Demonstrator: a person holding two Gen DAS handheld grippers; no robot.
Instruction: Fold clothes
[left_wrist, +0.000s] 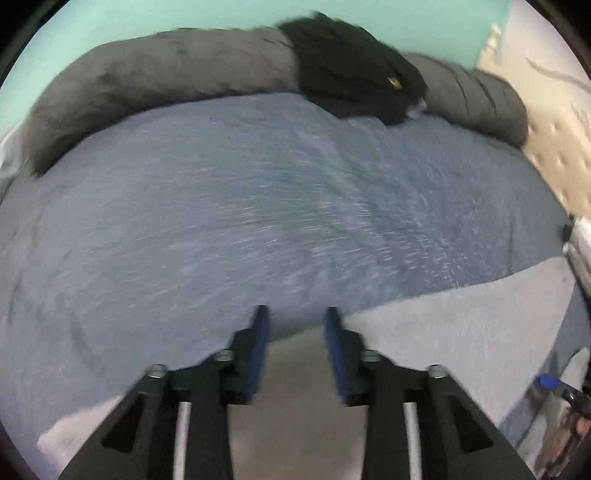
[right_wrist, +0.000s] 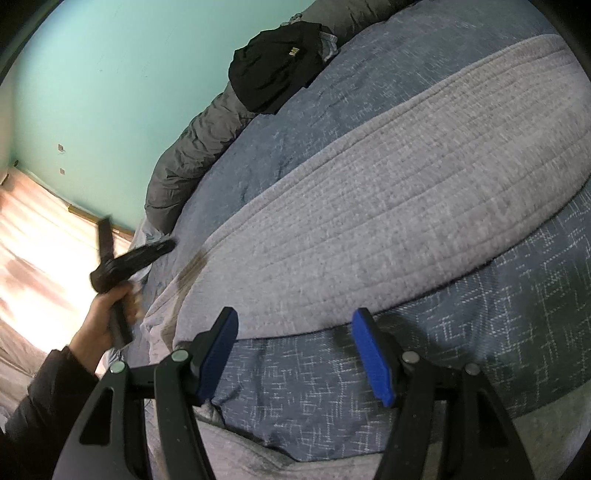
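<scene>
Garment: a grey ribbed garment (right_wrist: 388, 206) lies spread flat in a long band across the bed (right_wrist: 332, 398), on the blue patterned cover; judged laid out so its edges can be reached for folding.
Garment near edge: it runs just beyond the right tool's tips, not touching them.
Garment far end: it bunches at the side of the bed, close to the left tool; a dark stain shows on it there.
Black garment: a black garment (right_wrist: 275, 64) sits beyond the grey garment, at the head of the bed, resting on a grey rolled duvet (right_wrist: 192, 162); judged set aside, awaiting its turn.
Left tool (left_wrist: 297, 332): spread, nothing between the pads; its view is smeared by motion. No earlier view is available to compare.
Left hand (right_wrist: 105, 314): grips the tool's handle beside the far end of the grey garment, sleeve showing at the wrist; tool angled down toward the bed.
Right tool (right_wrist: 295, 350): spread wide, empty, hovering low above the blue cover just short of the grey garment's near edge; judged poised to pinch that edge.
</scene>
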